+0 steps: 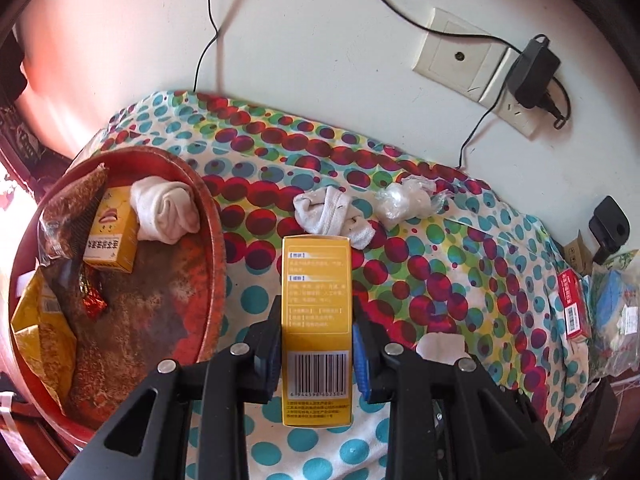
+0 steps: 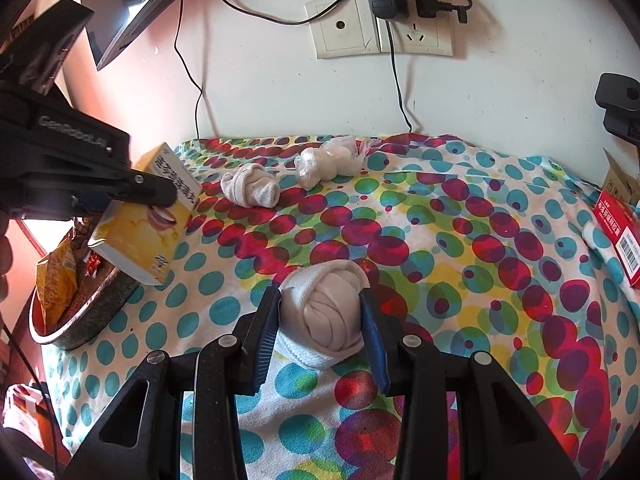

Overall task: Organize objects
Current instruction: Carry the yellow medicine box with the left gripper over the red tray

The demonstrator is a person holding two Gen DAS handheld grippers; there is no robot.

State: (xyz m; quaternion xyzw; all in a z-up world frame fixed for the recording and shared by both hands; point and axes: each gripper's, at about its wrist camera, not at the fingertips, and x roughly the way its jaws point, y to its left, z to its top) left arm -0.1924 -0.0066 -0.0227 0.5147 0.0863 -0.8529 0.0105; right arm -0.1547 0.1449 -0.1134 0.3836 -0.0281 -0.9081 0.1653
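Note:
My left gripper [image 1: 317,312] is shut on a yellow box [image 1: 316,280] with a barcode, held upright above the spotted cloth. From the right wrist view that gripper [image 2: 160,200] and its yellow box [image 2: 140,236] hang over the edge of the red basin [image 2: 80,320]. My right gripper [image 2: 320,296] is shut on a rolled white sock [image 2: 328,316] that rests on the cloth. The basin [image 1: 210,216] at left holds a second yellow box [image 1: 110,236], a rolled sock [image 1: 166,210] and snack bags.
A loose sock [image 1: 332,216] [image 2: 252,188] and a plastic-wrapped bundle [image 1: 404,200] [image 2: 324,160] lie near the wall. A red box [image 2: 620,240] sits at the cloth's right edge. Wall sockets [image 2: 380,28] with a plugged adapter and hanging cables are behind.

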